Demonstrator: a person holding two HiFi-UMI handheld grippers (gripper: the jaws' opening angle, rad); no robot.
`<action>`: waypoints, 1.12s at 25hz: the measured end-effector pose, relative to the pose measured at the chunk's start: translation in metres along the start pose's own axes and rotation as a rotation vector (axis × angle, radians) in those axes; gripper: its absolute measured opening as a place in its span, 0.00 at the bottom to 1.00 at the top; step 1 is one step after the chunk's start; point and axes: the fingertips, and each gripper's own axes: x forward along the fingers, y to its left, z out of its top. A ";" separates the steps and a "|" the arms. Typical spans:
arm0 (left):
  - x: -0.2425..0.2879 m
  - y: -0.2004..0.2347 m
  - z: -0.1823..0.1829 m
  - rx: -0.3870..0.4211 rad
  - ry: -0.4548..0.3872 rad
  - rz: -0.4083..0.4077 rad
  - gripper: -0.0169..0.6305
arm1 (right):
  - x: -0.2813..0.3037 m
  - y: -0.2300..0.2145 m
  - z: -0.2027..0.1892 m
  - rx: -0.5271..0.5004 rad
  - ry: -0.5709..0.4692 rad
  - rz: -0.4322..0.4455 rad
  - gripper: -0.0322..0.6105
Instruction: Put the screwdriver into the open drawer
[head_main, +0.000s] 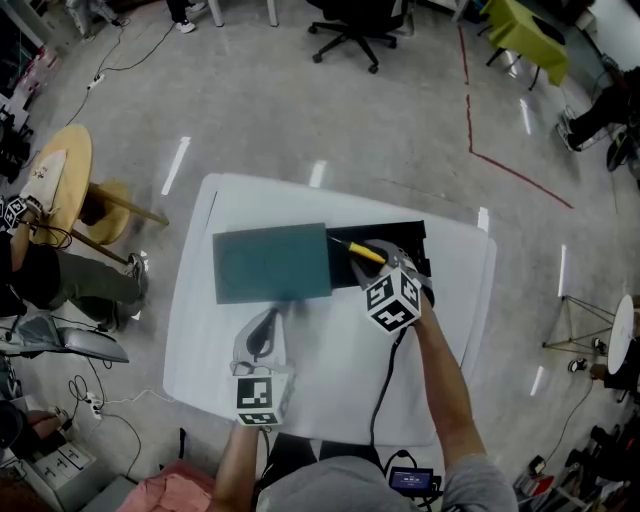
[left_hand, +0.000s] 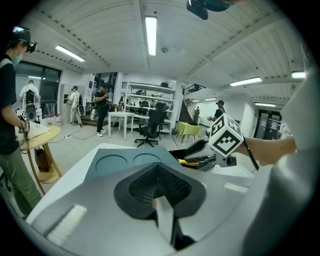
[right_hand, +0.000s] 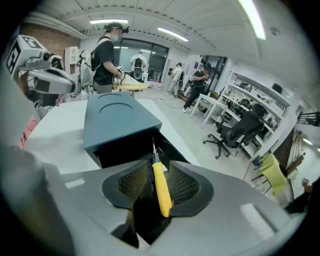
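**Q:** Where is the screwdriver?

**A:** The screwdriver (right_hand: 160, 189) has a yellow handle and a thin metal shaft. It lies between the jaws of the right gripper (right_hand: 157, 167). The shaft points away from the gripper, ahead and downward, into the dark drawer (right_hand: 120, 150) just in front of the jaws.

**Q:** Is that gripper squeezing it?

**A:** No, the jaws stand apart. There is a clear gap between the handle and one pad (right_hand: 134, 182). The butt of the handle leans against the other pad (right_hand: 184, 186) but is not pinched.

**Q:** What does the drawer belong to?

**A:** It belongs to a low, dark teal cabinet (right_hand: 117, 117) straight ahead of the right gripper, standing on a white table (head_main: 330, 370). The drawer is pulled out toward the gripper and is black inside. In the head view, the yellow handle slants over the open drawer, just ahead of the jaws. Whether the tip rests on the drawer floor cannot be told.

**Q:** And the other gripper?

**A:** The left gripper (left_hand: 159, 169) has its jaws closed together with nothing between them. It hangs over the table, well apart from the screwdriver. The flat top of the cabinet is just ahead of it. The right gripper and the open drawer are ahead and to its right.
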 end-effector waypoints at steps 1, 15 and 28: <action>-0.002 0.000 0.001 0.004 -0.003 -0.001 0.04 | -0.004 -0.001 0.003 0.005 -0.011 -0.010 0.27; -0.040 -0.008 0.030 0.051 -0.078 -0.040 0.04 | -0.080 0.006 0.033 0.120 -0.162 -0.147 0.22; -0.092 -0.041 0.063 0.113 -0.153 -0.100 0.04 | -0.201 0.037 0.041 0.358 -0.421 -0.341 0.17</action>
